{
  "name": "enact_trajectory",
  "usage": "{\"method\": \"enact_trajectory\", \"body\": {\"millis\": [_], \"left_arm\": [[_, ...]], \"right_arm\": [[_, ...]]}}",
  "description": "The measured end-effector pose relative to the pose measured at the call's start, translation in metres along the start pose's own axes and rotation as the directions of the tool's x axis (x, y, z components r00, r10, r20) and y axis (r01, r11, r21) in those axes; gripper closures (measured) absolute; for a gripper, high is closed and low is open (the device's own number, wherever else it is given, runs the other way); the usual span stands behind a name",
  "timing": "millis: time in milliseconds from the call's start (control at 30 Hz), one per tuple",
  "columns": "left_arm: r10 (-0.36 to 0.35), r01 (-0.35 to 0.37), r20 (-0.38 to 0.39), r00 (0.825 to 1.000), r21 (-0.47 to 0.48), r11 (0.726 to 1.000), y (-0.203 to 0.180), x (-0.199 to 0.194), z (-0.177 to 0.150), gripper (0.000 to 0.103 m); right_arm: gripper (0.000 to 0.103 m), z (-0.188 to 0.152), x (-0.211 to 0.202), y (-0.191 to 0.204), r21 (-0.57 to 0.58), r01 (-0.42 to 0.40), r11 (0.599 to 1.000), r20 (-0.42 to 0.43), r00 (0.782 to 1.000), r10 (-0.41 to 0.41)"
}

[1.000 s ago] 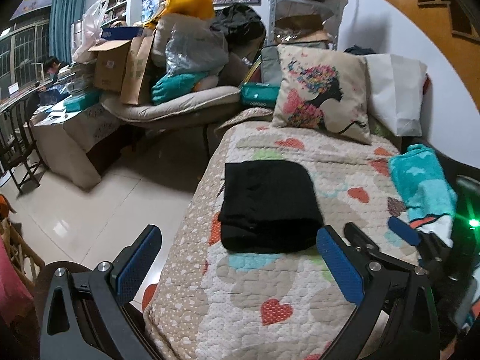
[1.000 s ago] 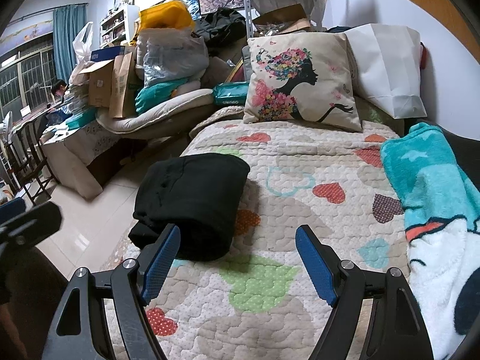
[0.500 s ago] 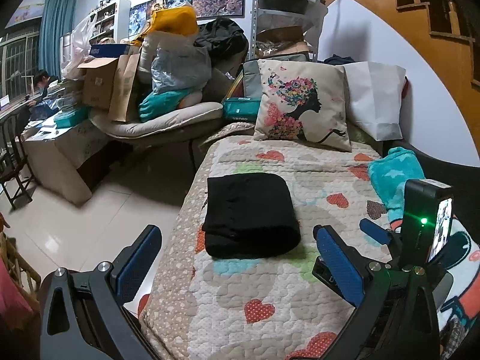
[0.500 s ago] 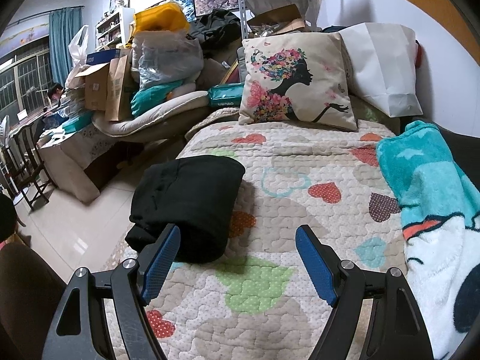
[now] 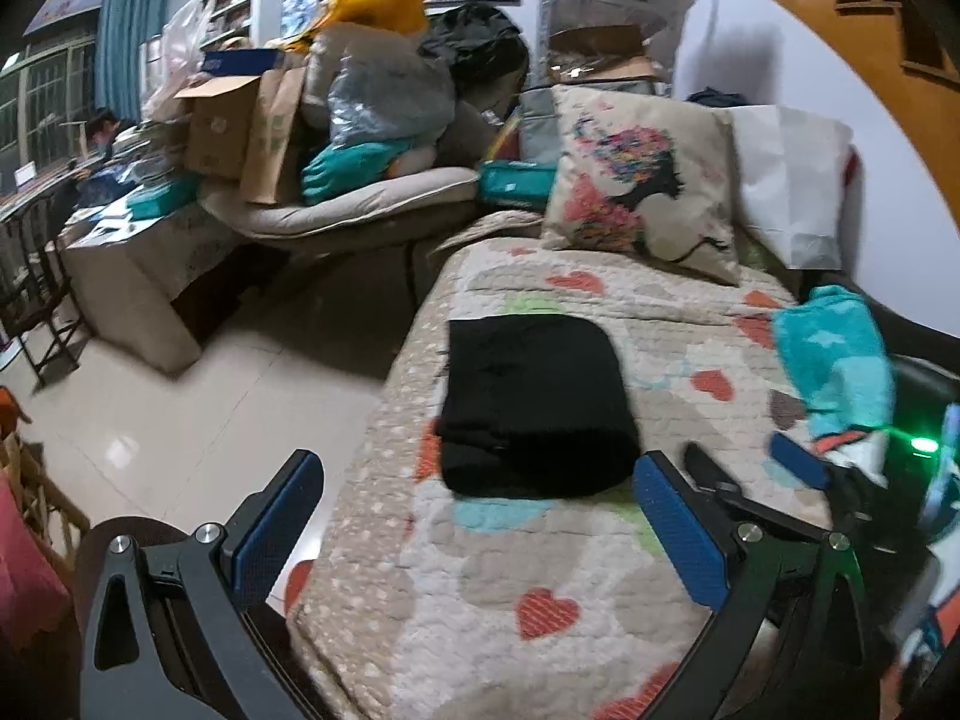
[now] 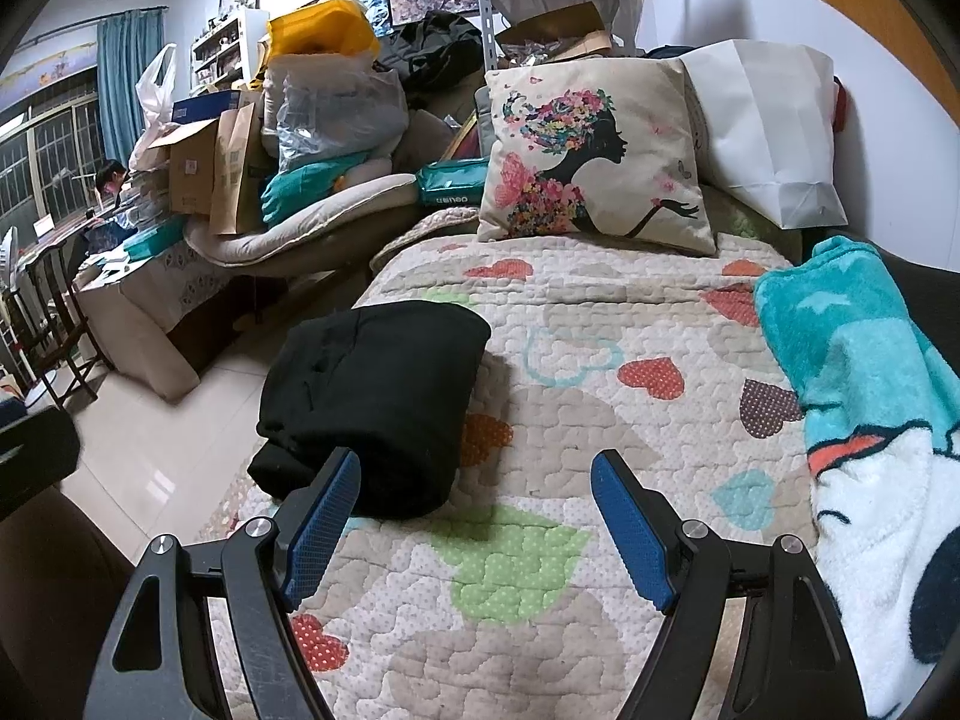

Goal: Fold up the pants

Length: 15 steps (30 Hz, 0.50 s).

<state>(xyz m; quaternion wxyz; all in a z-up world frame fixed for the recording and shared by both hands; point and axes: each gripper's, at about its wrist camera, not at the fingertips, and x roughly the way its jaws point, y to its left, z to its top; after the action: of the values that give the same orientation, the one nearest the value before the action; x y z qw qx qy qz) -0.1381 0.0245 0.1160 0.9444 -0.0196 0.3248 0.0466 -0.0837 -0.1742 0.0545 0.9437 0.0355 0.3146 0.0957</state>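
Since the black pants (image 6: 372,402) lie folded on the bed (image 6: 540,570), both the left gripper (image 5: 474,534) and the right gripper (image 6: 474,522), wide open and empty, should be kept clear of them.

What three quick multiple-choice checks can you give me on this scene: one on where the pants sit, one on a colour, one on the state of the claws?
1. Where do the pants lie?
A. On the floor
B. On the quilt, near its left edge
C. On the cushion

2. What colour are the pants?
A. Black
B. Teal
C. White

3. How do the left claw and the right claw stand?
A. Both shut on the pants
B. One open, one shut
C. Both open, holding nothing

Answers:
1 B: the folded bundle rests on the heart-patterned quilt beside the floor side.
2 A: the bundle is plain black.
3 C: blue pads stand wide apart in both views, with nothing between them.
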Motion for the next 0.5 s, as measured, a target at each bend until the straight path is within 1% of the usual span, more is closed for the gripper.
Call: {"method": "enact_trajectory", "body": {"millis": [67, 100, 167, 200, 233, 300, 367, 433, 500], "left_arm": [[0.041, -0.041, -0.016, 0.999, 0.002, 0.999, 0.009, 0.019, 0.004, 0.000], [0.048, -0.048, -0.037, 0.998, 0.002, 0.999, 0.013, 0.029, 0.006, 0.000], [0.014, -0.017, -0.127, 0.992, -0.029, 0.999, 0.026, 0.061, 0.016, 0.000], [-0.023, 0.011, -0.185, 0.982, -0.066, 0.998, 0.033, 0.081, 0.023, 0.000], [-0.048, 0.029, -0.217, 0.975, -0.090, 0.996, 0.037, 0.092, 0.027, 0.000], [-0.120, 0.071, -0.291, 0.949, -0.173, 0.982, 0.049, 0.127, 0.040, 0.000], [-0.146, 0.077, -0.321, 0.936, -0.217, 0.973, 0.054, 0.148, 0.048, 0.000], [-0.151, 0.069, -0.336, 0.930, -0.244, 0.967, 0.056, 0.171, 0.057, 0.000], [-0.158, 0.071, -0.354, 0.922, -0.247, 0.967, 0.053, 0.186, 0.063, 0.000]], "right_arm": [[0.019, 0.002, 0.000, -0.003, 0.005, -0.002, 1.000, -0.007, 1.000, 0.002], [0.019, 0.004, 0.002, -0.005, 0.015, -0.010, 1.000, -0.018, 1.000, 0.010], [0.019, 0.013, 0.005, -0.013, 0.061, -0.040, 0.997, -0.038, 0.998, 0.042], [0.019, 0.019, 0.007, -0.017, 0.083, -0.053, 0.995, -0.047, 0.997, 0.057], [0.019, 0.025, 0.010, -0.020, 0.097, -0.063, 0.993, -0.058, 0.996, 0.068], [0.019, 0.036, 0.017, -0.022, 0.099, -0.073, 0.992, -0.075, 0.994, 0.080], [0.019, 0.047, 0.025, -0.021, 0.077, -0.074, 0.994, -0.097, 0.992, 0.081], [0.018, 0.057, 0.040, -0.020, 0.047, -0.078, 0.996, -0.128, 0.988, 0.084], [0.018, 0.064, 0.054, -0.019, 0.032, -0.080, 0.996, -0.145, 0.986, 0.083]]}}
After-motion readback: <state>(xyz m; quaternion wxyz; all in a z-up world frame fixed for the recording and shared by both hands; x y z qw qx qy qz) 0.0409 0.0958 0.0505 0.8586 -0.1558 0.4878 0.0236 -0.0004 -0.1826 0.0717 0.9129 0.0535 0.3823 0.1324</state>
